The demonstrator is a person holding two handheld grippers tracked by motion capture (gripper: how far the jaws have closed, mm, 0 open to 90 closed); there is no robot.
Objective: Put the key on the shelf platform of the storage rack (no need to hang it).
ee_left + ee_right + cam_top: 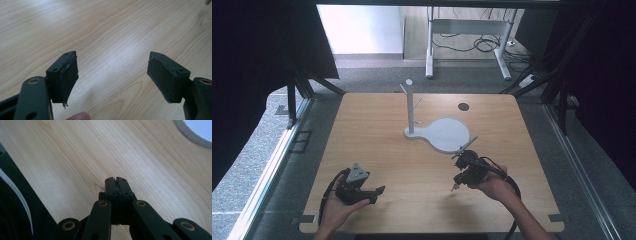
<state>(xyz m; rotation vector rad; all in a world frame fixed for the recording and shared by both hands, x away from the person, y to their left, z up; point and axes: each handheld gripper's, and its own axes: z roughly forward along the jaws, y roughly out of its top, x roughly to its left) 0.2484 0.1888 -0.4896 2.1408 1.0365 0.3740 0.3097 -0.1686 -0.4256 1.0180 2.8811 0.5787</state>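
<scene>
Two grippers, nothing in either: the left gripper (pixel 379 190) hangs over bare wood with its jaws spread wide, and the right gripper (pixel 455 186) is pinched fully closed on air, near the front-right of the table (pixel 377 130). The nearest thing is the white stand (pixel 438 131), a round flat base with a thin branched post (pixel 410 107), sitting mid-table just beyond the right gripper. I'd guess it's light, rigid and a bit slick, probably top-heavy, so grabbing the post low down looks safer than the base edge.
</scene>
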